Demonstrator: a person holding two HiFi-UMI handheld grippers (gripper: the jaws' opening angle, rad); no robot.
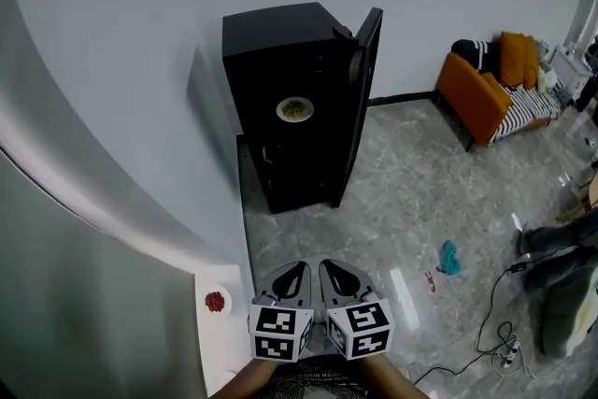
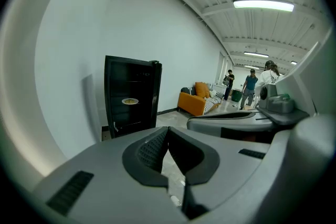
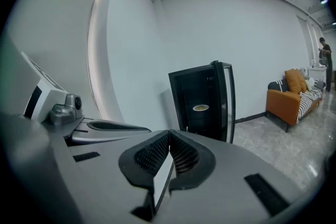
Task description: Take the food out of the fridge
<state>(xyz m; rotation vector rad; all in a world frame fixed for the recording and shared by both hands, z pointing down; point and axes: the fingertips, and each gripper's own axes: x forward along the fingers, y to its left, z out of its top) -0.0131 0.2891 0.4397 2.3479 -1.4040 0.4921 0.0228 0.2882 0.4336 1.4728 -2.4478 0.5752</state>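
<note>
A small black fridge point(image 1: 285, 98) stands against the white wall with its door point(image 1: 363, 98) swung open to the right. On a shelf inside sits a plate of yellowish food point(image 1: 295, 110), which also shows in the left gripper view as the plate point(image 2: 130, 101) and in the right gripper view as the plate point(image 3: 200, 108). Both grippers are held side by side low in the head view, well short of the fridge. The left gripper point(image 1: 291, 278) is shut with nothing in it, its tips point(image 2: 167, 136) meeting. The right gripper point(image 1: 334, 277) is likewise shut and empty, tips point(image 3: 169, 139) together.
A white table corner at lower left carries a small dish of red bits point(image 1: 216, 302). An orange sofa point(image 1: 486, 89) stands at the right wall. A teal object point(image 1: 450, 257) and cables point(image 1: 505, 332) lie on the grey floor. People point(image 2: 251, 84) stand far off.
</note>
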